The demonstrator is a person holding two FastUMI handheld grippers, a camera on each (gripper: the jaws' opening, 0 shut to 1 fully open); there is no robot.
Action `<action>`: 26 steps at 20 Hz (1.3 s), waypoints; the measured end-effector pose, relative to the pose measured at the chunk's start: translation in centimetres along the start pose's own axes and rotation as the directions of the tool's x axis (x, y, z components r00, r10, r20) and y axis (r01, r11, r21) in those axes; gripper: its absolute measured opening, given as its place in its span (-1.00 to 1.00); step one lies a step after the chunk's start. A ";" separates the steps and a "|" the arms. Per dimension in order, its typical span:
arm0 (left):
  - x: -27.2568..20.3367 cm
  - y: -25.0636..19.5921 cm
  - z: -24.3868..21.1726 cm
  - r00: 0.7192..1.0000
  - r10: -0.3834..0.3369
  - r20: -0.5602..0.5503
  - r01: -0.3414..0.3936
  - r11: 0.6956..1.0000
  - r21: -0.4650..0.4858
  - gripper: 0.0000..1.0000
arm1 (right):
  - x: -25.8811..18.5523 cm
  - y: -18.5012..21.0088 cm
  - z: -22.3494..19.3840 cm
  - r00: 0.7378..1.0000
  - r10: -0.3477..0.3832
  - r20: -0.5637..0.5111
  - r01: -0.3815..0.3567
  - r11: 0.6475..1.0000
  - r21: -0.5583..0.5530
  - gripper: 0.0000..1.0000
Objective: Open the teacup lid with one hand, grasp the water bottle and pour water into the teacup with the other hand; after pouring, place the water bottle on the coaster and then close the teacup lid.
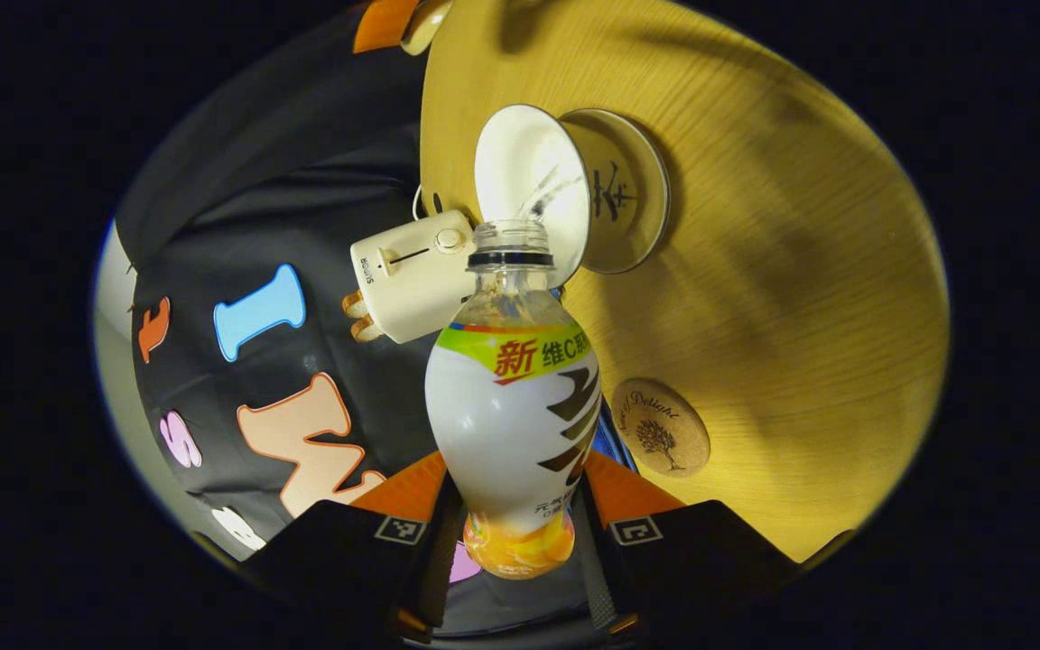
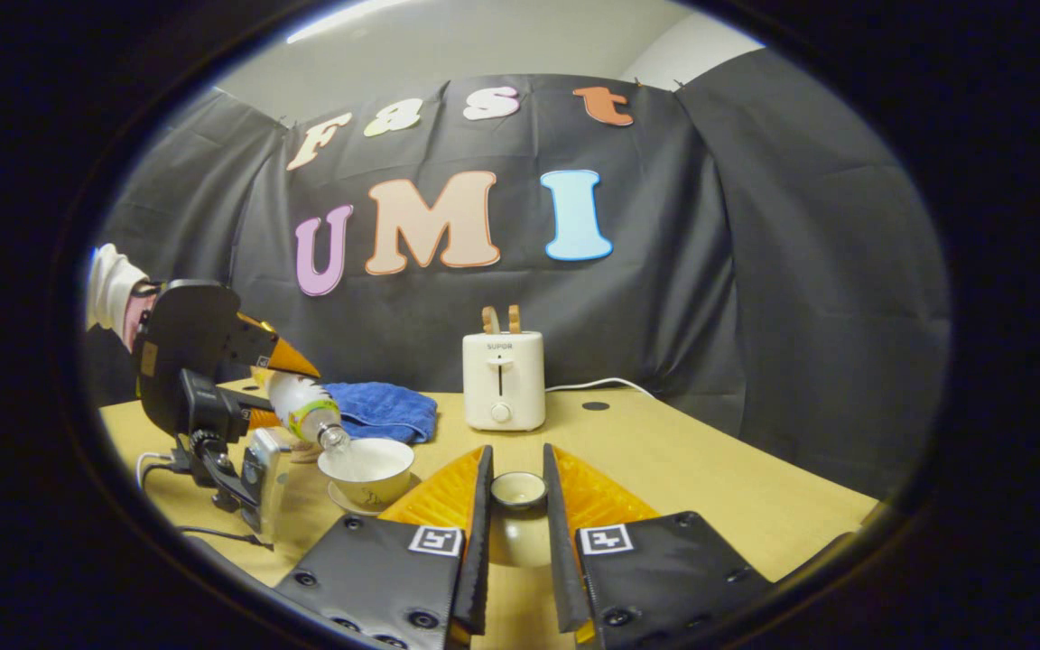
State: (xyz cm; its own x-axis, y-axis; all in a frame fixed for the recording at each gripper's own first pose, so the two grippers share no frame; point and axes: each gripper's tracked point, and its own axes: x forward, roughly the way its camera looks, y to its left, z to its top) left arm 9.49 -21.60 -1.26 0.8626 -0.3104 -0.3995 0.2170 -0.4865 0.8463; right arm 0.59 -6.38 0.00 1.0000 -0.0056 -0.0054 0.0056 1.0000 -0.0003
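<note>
Water streams from the tilted bottle [image 1: 513, 397], clamped in the left gripper [image 1: 515, 533], into the teacup [image 2: 366, 469] at near left; right gripper [image 2: 518, 533] pinches the lid [image 2: 518, 490]. Coaster [image 1: 661, 427] placement and closing remain.

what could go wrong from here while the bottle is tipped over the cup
1. The water bottle, gripped near its base by the left gripper, is tilted with its open mouth just at the rim of the teacup; a small drift could send water onto the table.
2. The right gripper grips the lid by its knob; a loose hold could drop it.
3. The coaster sits close by; the bottle could land off-centre.
</note>
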 end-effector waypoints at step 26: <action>-0.6 -1.8 0.6 0.991 -0.113 0.069 0.129 0.937 -0.324 0.16 | 0.0 -0.2 0.0 1.000 -0.002 0.002 0.002 1.000 0.000 -0.36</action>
State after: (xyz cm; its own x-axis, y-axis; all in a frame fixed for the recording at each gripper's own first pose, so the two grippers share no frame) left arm 8.33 -21.07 -2.76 0.7991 -0.3086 -0.5160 0.4632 -0.2310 0.8556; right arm 0.60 -6.54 -0.02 1.0000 -0.0073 -0.0036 0.0073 1.0000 -0.0008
